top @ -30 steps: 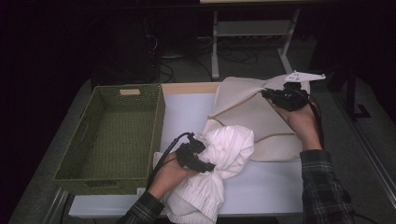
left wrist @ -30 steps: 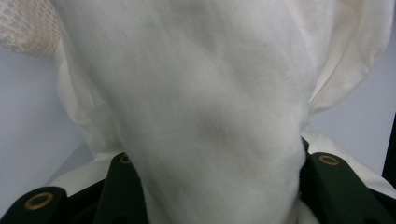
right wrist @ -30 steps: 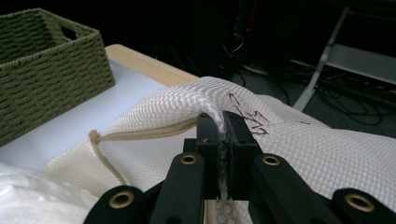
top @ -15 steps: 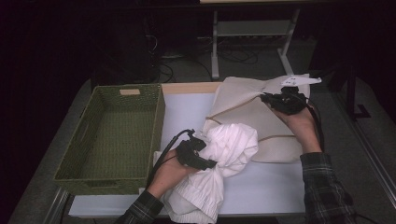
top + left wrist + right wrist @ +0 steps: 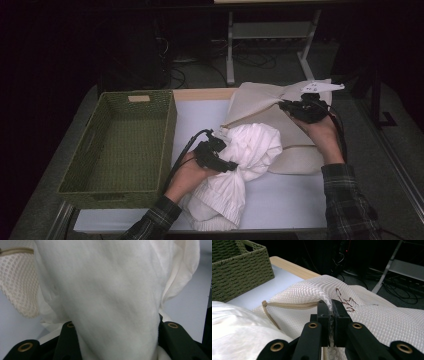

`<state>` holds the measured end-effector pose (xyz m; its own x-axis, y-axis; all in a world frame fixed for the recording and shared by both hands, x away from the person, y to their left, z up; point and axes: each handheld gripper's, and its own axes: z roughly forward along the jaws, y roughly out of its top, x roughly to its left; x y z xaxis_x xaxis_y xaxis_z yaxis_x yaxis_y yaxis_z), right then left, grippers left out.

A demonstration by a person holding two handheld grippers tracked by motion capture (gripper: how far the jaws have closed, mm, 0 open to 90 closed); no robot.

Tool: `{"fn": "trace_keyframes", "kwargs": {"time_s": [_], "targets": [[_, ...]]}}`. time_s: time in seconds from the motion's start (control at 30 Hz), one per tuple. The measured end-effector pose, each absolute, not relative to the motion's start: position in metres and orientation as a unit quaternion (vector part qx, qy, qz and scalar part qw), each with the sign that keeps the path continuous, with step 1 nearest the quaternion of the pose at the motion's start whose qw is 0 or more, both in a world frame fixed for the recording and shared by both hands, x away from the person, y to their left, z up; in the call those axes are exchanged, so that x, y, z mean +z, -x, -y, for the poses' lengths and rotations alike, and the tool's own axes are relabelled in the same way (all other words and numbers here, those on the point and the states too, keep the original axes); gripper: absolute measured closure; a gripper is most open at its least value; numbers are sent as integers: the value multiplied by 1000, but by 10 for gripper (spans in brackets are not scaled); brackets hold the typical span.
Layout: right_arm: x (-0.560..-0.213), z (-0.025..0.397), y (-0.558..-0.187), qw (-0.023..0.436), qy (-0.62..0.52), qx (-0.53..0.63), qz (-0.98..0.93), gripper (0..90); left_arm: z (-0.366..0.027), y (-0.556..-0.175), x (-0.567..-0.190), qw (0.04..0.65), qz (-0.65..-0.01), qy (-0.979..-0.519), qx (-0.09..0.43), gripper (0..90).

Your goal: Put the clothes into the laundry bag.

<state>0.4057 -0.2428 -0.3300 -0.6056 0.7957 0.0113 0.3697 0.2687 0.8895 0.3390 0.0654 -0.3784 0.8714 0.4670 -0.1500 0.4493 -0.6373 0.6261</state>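
Observation:
A bunched white garment [image 5: 240, 170] lies on the white table near its front. My left gripper [image 5: 225, 162] is shut on its gathered middle; in the left gripper view the white garment [image 5: 110, 297] bulges up between the black jaws. Behind it lies a beige mesh bag [image 5: 260, 107] with a zipper [image 5: 287, 305] along its mouth. My right gripper [image 5: 290, 106] is shut on a fold of the mesh bag [image 5: 387, 315], lifting its upper layer off the table. The pinched mesh [image 5: 331, 315] runs between the two jaws, with red stitched marks [image 5: 344, 301] just past them.
A green woven basket [image 5: 120, 145] stands on the left half of the table, empty inside. The table's wooden far edge [image 5: 205, 93] runs behind it. A metal stand [image 5: 270, 35] and cables lie on the floor beyond.
The left gripper has carried the white garment a little up and right toward the bag's mouth. The right gripper has pulled the bag's fold slightly leftward.

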Motion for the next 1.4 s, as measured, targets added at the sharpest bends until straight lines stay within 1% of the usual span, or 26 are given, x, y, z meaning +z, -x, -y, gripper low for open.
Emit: {"fn": "trace_keyframes", "kwargs": {"time_s": [0.57,0.93,1.2,1.4], "targets": [[-330,241,-405,225,-376,470,-766,858,-37,-362,-374,351,-257,-900,20,539],[-325,239,-402,225,-369,480,-764,858,-13,-374,-379,339,-257,-904,27,539],[-322,237,-400,225,-364,482,-764,858,-10,-387,-376,349,-276,-895,30,539],[-323,233,-399,220,-360,482,-768,858,-18,-401,-370,346,-298,-888,52,539]]}}
